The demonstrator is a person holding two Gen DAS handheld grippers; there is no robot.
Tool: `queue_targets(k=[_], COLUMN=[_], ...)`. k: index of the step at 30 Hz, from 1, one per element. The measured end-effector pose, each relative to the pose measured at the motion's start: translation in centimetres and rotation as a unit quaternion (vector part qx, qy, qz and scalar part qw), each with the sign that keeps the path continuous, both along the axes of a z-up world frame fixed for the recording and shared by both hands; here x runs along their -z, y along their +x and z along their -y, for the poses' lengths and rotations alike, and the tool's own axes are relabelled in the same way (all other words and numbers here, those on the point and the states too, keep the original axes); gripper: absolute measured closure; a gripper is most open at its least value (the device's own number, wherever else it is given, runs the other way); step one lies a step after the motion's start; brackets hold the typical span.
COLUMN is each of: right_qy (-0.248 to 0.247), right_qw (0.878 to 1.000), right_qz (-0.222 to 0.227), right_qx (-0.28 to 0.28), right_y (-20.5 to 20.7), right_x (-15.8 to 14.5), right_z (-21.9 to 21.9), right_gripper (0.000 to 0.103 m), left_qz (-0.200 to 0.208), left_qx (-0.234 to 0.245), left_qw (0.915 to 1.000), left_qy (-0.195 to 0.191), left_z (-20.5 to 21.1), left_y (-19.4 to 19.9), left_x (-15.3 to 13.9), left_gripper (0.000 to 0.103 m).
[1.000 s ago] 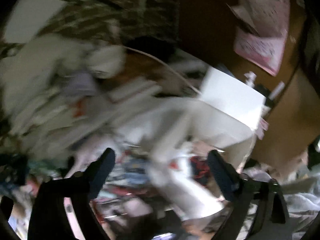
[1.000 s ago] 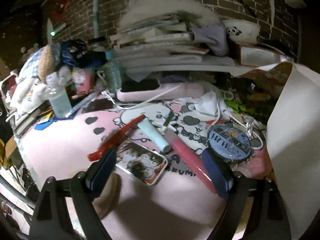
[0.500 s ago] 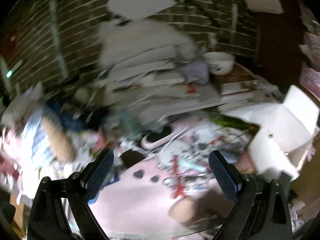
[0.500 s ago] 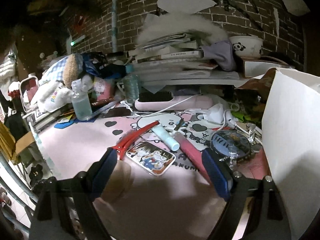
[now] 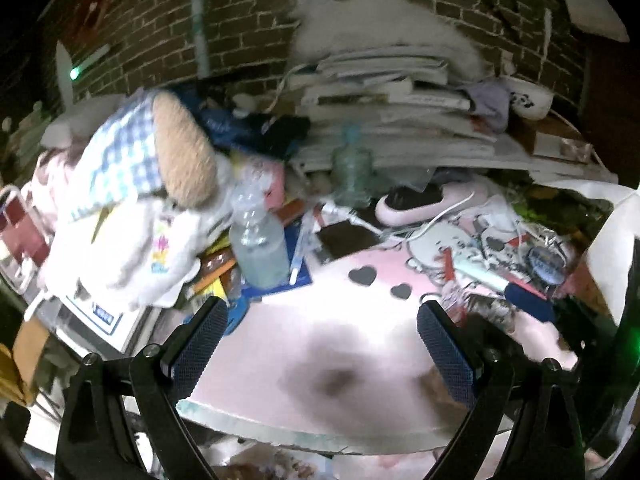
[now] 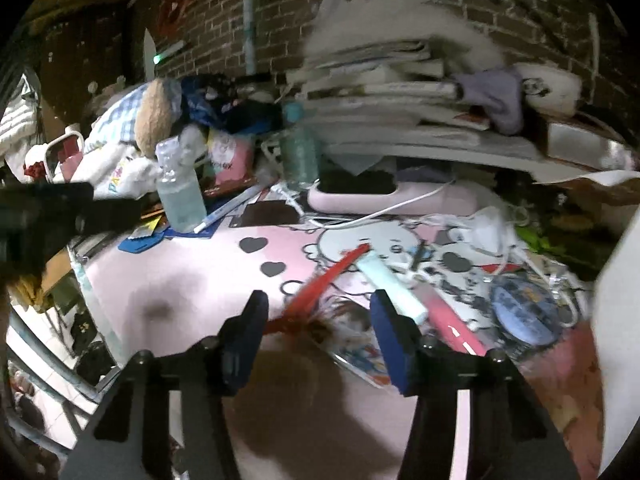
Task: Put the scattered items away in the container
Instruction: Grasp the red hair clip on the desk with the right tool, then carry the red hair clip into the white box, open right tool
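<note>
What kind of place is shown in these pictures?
Probably a cluttered desk in a bedroom or home study: a pink cartoon desk mat, stacked books, a plush toy and a brick wall.

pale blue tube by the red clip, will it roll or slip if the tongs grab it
The pale blue tube looks round and smooth, so it may roll on the pink mat if nudged sideways. Its glossy surface could slip between the pads. It looks small and probably light. The red hair clip lies close beside it, so the right tongs may knock that.

A home: cluttered desk (image 6: 168,292), plush toy (image 5: 160,152), stacked books (image 6: 384,92).
</note>
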State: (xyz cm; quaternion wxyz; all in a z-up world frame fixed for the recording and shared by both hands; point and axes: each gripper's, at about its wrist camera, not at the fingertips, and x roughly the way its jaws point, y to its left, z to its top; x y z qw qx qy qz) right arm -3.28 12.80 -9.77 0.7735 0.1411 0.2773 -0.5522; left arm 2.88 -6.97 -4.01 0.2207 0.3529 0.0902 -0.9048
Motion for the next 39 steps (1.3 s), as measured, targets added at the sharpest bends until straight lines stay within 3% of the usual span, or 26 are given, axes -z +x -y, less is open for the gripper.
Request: queue_targets(k=[3,8,11,17,31,39], right_qy=[0.032,0.082,0.085,0.089,0.055,0.109], right_qw=[0.999,0.997,0.996,0.996,0.998,0.990], right_qz=[-0.004,-0.007,-0.011,-0.011,0.000,0.069], right_qx=[0.003,0.004,0.006,-0.008,-0.014,-0.049], right_y=[0.8,1.5,1.7,2.0,1.0,-3.1], right_x=[0.2,1.1,1.1,1.2,-1.2,-6.2], right_z=[1.5,3.4,3.6,3.8,2.2,0.2], right_gripper=[0.066,0.071,0.073,0.090,0.091,0.091], left_qz=[-0.003,-0.002,-0.002,0.000,-0.002,-0.004], left_qx=[-0.003,-0.002,-0.002,-0.006,-0.003,0.016], left_qw=[0.9998,0.9998,0.9997,0.9996,0.9995,0.9994], left_qy=[0.020,0.021,0.022,0.026,0.032,0.032], left_z=[0.5,0.6,0.7,0.8,0.5,-0.6], left_y=[0.1,0.0,0.0,-0.1,-0.3,-1.3], left_x=[0.6,1.0,1.1,1.4,1.4,1.3], left_gripper=[0.008,0.008,0.008,0.008,0.008,0.008])
